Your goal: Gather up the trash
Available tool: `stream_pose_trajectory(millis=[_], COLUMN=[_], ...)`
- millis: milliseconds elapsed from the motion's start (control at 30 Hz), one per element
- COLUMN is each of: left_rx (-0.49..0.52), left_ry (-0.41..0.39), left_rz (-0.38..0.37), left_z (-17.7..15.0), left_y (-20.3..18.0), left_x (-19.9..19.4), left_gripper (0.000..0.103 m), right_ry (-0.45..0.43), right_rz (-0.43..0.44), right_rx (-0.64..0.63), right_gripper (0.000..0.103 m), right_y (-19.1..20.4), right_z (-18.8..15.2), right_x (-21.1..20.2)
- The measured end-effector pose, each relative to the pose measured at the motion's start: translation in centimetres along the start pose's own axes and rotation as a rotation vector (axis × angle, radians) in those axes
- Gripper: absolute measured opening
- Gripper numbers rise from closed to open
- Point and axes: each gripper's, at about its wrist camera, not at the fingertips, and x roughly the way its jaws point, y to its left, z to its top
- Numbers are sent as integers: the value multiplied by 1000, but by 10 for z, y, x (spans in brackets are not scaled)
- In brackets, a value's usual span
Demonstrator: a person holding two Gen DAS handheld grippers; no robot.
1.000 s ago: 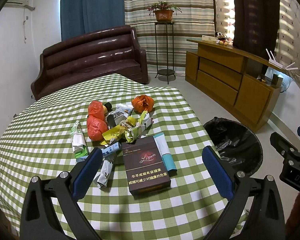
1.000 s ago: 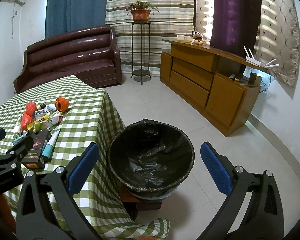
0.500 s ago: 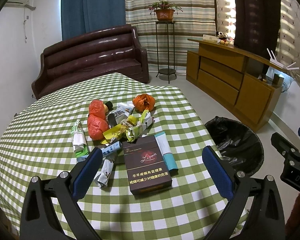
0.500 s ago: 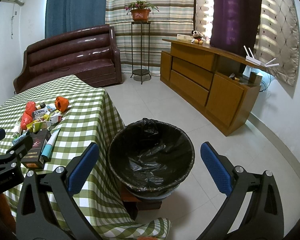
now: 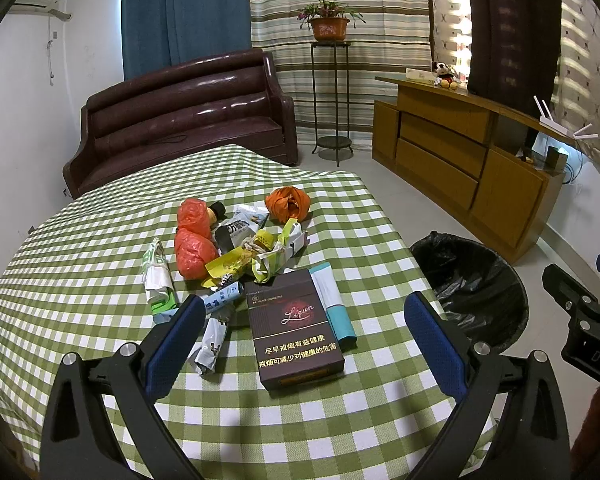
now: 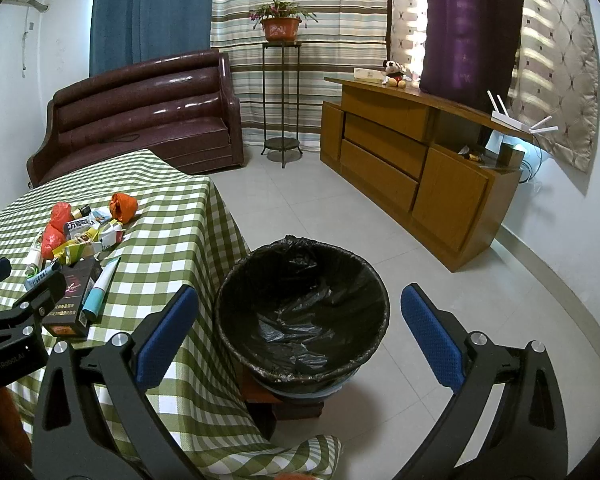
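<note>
A pile of trash lies on the green checked table (image 5: 80, 264): a dark cigarette box (image 5: 294, 330), a teal tube (image 5: 334, 306), two red bags (image 5: 194, 240), an orange bag (image 5: 288, 204), yellow wrappers (image 5: 256, 256) and white packets (image 5: 156, 276). My left gripper (image 5: 306, 340) is open and empty, hovering over the box. My right gripper (image 6: 300, 334) is open and empty above the black-lined trash bin (image 6: 302, 312), which also shows in the left wrist view (image 5: 476, 288). The pile shows in the right wrist view (image 6: 80, 240).
The bin stands on the floor right of the table. A brown sofa (image 5: 180, 120) is behind the table, a plant stand (image 5: 330, 96) and a wooden cabinet (image 5: 460, 160) stand at the far right. Tiled floor (image 6: 340, 208) lies between.
The left gripper has edged slightly forward and lower toward the pile. The right gripper has barely moved.
</note>
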Motion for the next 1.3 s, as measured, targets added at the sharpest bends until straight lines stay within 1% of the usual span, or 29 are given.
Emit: stream_pose_trajectory(millis=[600, 733, 900, 1300], left_rx=[2, 2, 2, 9], left_ry=[3, 2, 3, 19], left_rz=[1, 1, 1, 1], left_z=[-1, -1, -2, -8], left_y=[0, 0, 0, -1], left_x=[1, 1, 1, 6], left_gripper=[97, 97, 97, 97], right_ry=[7, 8, 10, 17], right_rz=[4, 5, 5, 6], right_rx=[0, -1, 0, -2], right_gripper=[99, 99, 99, 98], right_y=[2, 4, 1, 12], right_z=[0, -6, -4, -10], right_x=[3, 6, 5, 11])
